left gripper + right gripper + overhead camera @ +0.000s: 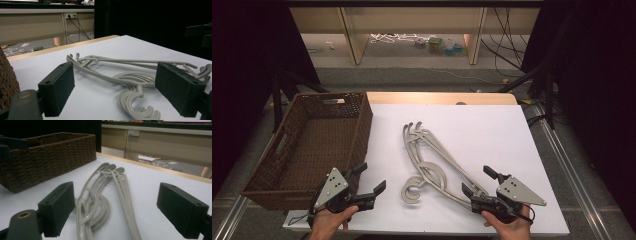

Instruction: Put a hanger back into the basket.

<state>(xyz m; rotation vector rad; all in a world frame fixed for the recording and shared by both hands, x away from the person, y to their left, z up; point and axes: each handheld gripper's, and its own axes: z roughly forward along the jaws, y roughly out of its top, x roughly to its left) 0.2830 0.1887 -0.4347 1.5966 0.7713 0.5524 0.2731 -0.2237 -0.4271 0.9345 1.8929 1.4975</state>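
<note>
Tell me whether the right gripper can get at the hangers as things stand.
Probably yes: the right gripper, jaws open, sits beside the near end of the hangers, which lie in the open on the white table with nothing between.

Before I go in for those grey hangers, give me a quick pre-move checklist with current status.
1. Left gripper jaws open, nothing between them: ok.
2. Right gripper jaws open, nothing held: ok.
3. Hangers lying flat on the white table, between the grippers: ok.
4. Hangers stacked and overlapping, so lifting one alone: cannot tell.
5. Wicker basket upright at the table's left, apart from the hangers: ok.
6. Basket interior free: ok as far as the high view shows.
</note>
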